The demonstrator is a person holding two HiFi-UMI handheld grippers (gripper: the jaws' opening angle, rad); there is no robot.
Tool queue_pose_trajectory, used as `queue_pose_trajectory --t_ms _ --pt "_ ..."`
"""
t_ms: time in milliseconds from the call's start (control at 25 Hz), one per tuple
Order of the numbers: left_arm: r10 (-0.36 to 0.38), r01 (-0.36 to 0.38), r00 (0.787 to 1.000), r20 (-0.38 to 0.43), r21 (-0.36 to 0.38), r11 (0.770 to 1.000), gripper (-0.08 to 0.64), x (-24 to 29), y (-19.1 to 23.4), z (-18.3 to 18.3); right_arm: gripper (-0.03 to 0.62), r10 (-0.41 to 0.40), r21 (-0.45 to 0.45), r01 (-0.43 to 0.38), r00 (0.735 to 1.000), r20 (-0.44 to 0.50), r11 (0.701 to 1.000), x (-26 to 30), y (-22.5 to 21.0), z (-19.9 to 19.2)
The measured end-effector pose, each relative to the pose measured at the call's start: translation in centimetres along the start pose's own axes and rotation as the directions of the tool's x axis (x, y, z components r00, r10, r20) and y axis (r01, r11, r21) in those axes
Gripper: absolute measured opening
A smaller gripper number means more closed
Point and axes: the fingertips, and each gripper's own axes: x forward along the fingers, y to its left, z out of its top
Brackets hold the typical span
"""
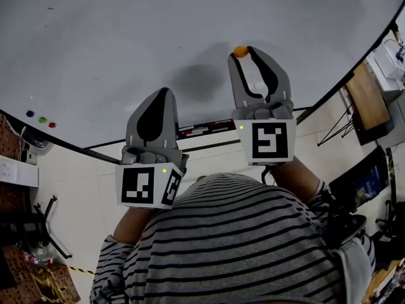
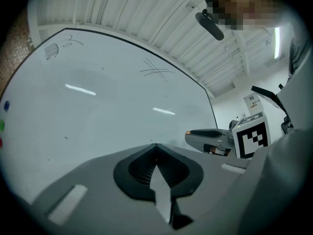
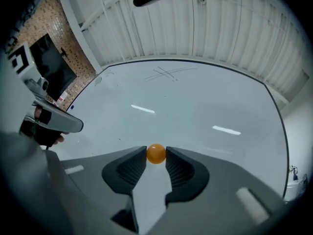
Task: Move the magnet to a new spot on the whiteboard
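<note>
Now right tongs (image 3: pixel 156 156) pinch orange magnet (image 3: pixel 156 153).

Lab-like workroom: wide whiteboard (image 1: pixel 158 37), dark monitor (image 3: pixel 53 65), ribbed panel ceiling (image 3: pixel 220 28), speckled brick wall (image 3: pixel 46 26).

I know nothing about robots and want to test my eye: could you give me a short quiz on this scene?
1. Which one grips the small round orange magnet? A) left gripper B) right gripper
2. True or false: the left gripper's jaws are closed with nothing between them.
3. How many small coloured magnets sit at the left of the white whiteboard in the head view?
Key: 1 B; 2 true; 3 three (blue, green, red).
</note>
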Motion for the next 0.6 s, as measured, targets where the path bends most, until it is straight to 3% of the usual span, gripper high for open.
queue_pose_trajectory --t_ms 240,600 --pt "0.007 -0.006 1.0 0.015 -0.02 1.0 0.015 1.6 2.9 -0.1 0.123 -0.022 -0.014 0.022 1.0 -0.022 1.0 3.0 0.5 -1.2" --pt "0.009 -0.009 1.0 -0.011 0.0 1.0 0.015 2.0 3.8 -0.6 0.124 -0.046 0.025 0.046 0.999 -0.002 0.999 3.8 0.4 -1.4"
